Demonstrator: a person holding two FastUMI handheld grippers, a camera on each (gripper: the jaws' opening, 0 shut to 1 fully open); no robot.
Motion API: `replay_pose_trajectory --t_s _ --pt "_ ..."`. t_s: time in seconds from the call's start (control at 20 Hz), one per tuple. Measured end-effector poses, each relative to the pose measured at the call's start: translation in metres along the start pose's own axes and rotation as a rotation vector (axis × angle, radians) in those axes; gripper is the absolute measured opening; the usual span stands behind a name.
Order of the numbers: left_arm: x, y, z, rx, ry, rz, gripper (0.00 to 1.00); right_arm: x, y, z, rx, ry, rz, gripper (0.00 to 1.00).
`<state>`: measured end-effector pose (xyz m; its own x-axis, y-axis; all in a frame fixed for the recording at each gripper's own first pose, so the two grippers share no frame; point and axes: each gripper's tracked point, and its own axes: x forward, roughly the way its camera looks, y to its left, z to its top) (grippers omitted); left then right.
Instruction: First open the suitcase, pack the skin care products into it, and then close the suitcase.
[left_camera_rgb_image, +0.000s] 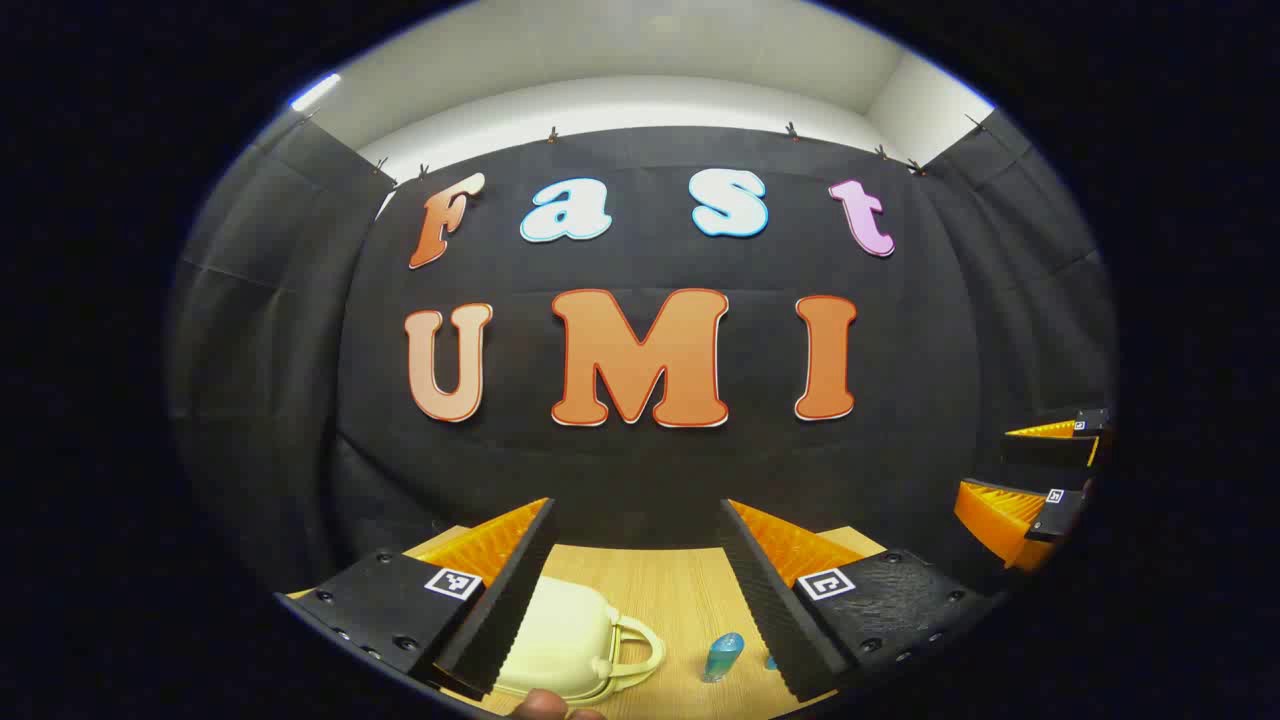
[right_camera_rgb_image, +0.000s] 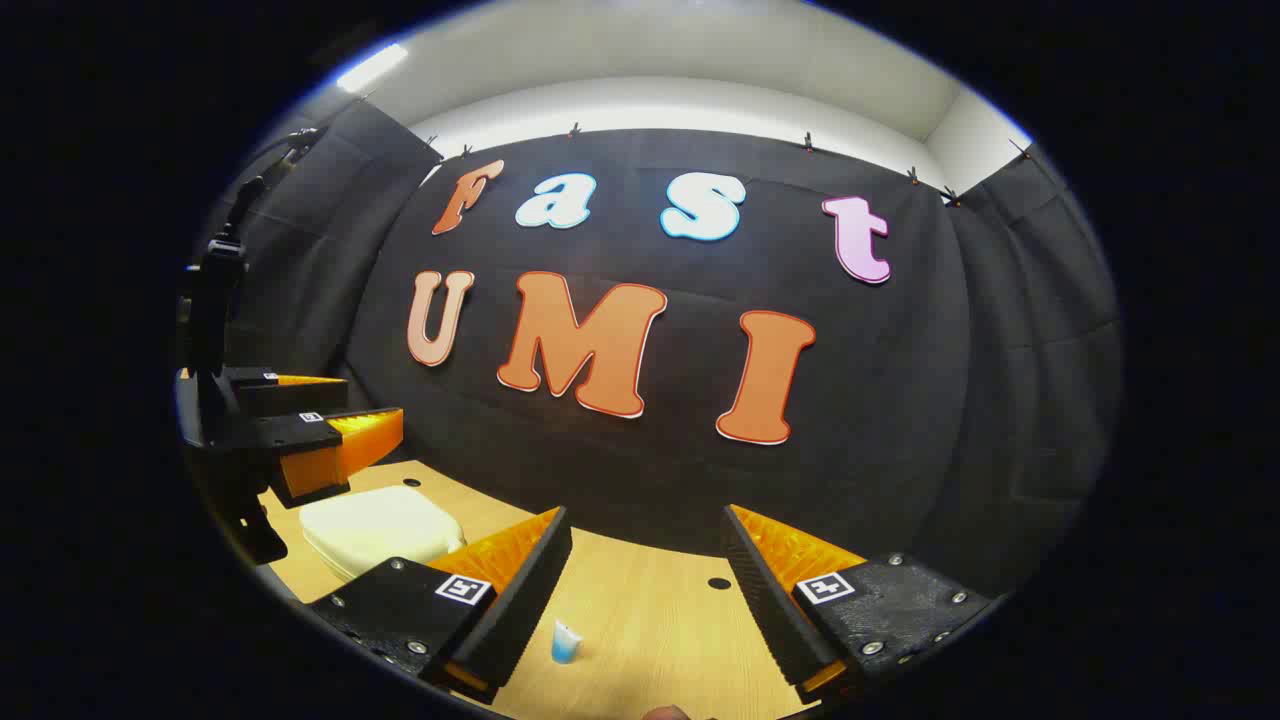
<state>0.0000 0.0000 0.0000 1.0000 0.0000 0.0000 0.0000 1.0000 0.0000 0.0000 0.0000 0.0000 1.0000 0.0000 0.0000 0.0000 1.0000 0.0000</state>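
Setting: a purpose-built recording booth, not a lived-in room. Walls: black cloth (left_camera_rgb_image: 640, 480), hung in panels and held along its top edge by small clips (right_camera_rgb_image: 808, 143), enclosing the space on three sides. Above the cloth: plain white wall and ceiling (left_camera_rgb_image: 640, 50), with a strip light (right_camera_rgb_image: 370, 68) at the upper left. Furniture: one light wood-grain desk (right_camera_rgb_image: 650, 620) set against the cloth, with a small round hole in its top. Props laid out on the desk: a small cream suitcase (left_camera_rgb_image: 565, 640) with a handle and a blue skin care tube (left_camera_rgb_image: 722, 655), household items staged for handling.
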Motion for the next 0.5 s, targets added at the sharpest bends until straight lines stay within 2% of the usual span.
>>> replay_pose_trajectory --t_s 0.25,0.5 --pt "0.019 -0.013 0.004 0.038 -0.015 0.015 0.98 0.022 -0.005 -0.007 0.005 0.001 0.039 0.96" --pt "0.030 -0.035 -0.007 0.021 0.009 0.008 0.99 0.036 -0.007 -0.019 0.028 0.011 0.072 0.96"
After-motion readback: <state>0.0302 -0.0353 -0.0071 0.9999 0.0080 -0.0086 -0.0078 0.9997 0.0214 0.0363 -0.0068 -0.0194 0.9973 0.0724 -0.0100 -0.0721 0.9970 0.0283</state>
